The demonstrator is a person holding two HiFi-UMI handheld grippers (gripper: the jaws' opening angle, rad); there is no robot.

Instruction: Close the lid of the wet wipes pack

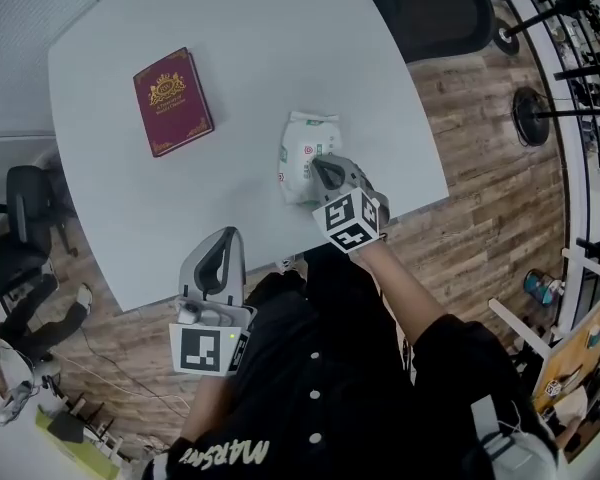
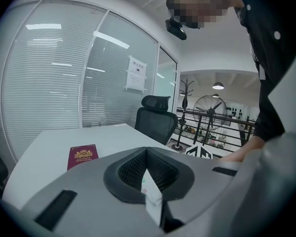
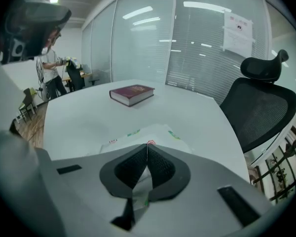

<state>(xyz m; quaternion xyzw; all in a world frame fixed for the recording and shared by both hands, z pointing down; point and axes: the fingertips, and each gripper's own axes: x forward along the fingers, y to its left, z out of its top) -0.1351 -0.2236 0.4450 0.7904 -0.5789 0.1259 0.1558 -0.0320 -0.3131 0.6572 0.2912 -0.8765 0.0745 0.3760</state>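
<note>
Wet wipes pack (image 1: 302,148) is lying mid-frame on the tabletop (image 1: 240,58), towards its lower right edge. Right gripper (image 1: 320,163), jaws together with nothing between them, is pointing down at the pack's near end; contact unclear, lid state not readable. Likely pressing the lid: should be pushing straight down with the shut tips, not sideways, so the pack isn't sliding. Left gripper (image 1: 226,236), jaws together too, is hanging lower left, well apart. Red book (image 1: 172,101) is sitting upper left.

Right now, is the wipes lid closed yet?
Almost, I think. The right claw, shut, has its tip on the wet wipes pack, seemingly pressing the lid. The lid is hidden underneath, so I cannot tell if it's sealed. Left: lift away and check.
</note>
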